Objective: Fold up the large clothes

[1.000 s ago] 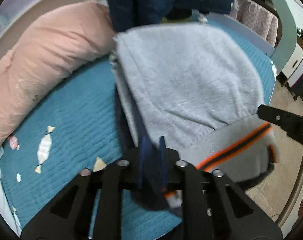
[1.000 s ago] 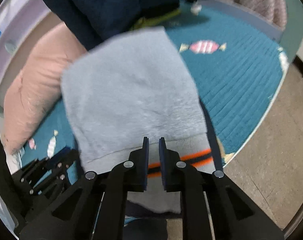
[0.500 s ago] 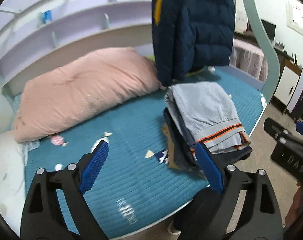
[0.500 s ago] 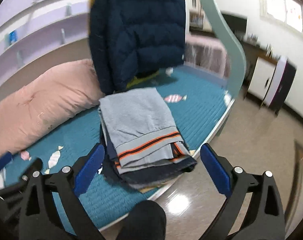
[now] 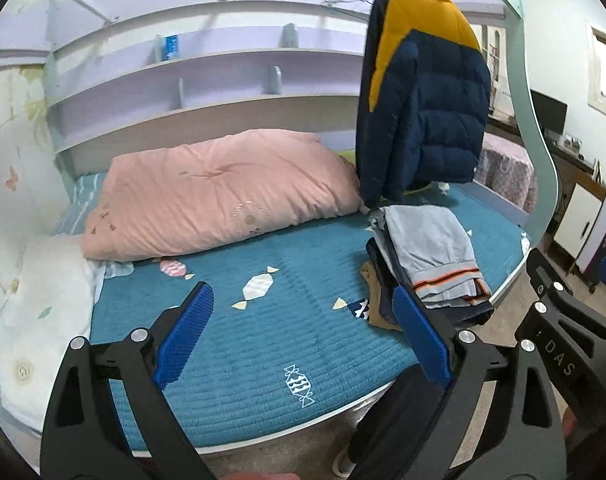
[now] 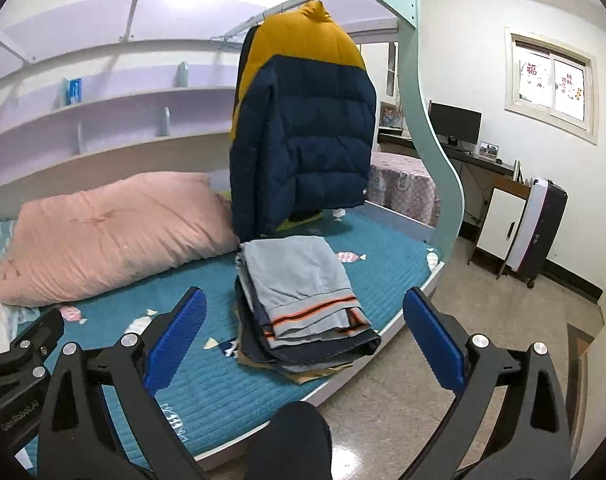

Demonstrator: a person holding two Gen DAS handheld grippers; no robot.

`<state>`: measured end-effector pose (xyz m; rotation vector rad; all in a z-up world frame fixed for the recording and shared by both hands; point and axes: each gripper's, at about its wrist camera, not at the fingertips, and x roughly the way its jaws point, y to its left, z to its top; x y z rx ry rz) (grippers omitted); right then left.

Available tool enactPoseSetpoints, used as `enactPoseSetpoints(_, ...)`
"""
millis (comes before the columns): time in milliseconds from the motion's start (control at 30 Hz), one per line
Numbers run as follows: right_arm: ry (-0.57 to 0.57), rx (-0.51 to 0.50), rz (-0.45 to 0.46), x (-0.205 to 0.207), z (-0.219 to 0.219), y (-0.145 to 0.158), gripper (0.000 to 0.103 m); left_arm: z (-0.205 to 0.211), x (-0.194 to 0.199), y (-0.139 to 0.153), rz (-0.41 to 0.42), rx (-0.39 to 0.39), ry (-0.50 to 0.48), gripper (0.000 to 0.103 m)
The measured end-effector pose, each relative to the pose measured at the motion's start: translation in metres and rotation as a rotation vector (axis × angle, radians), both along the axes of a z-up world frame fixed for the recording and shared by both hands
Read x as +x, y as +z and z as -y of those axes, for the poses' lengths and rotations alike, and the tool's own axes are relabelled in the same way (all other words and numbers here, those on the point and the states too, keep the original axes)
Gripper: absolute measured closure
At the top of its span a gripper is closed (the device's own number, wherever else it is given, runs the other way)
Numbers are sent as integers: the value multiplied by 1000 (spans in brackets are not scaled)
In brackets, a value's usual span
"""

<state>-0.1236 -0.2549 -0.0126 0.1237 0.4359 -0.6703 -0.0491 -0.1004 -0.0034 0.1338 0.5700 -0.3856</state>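
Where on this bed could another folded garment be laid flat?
The teal mattress is bare between the pink pillow and the front edge, left of the folded stack. A smaller strip lies right of the stack, toward the bed post. It is crowded at the back, under the hanging jacket.

You are working in a home bedroom. A bunk-style bed frame (image 6: 431, 128) curves over a teal quilted mattress cover (image 5: 263, 344) printed with candy shapes. A pink duvet (image 5: 219, 192) lies bunched against the lilac wall shelves (image 5: 207, 80). A navy and yellow puffer jacket (image 6: 303, 136) hangs from the upper rail. Folded clothes (image 6: 299, 292) sit stacked near the bed edge. A desk with a monitor (image 6: 455, 122), a white cabinet (image 6: 499, 220), a suitcase (image 6: 539, 232) and a window (image 6: 551, 80) line the far wall.
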Motion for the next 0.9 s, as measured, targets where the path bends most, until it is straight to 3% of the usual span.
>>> enactPoseSetpoints(900, -29, -61, 25, -17, -17, 9, 8, -8, -25, 18, 25, -26, -8, 10)
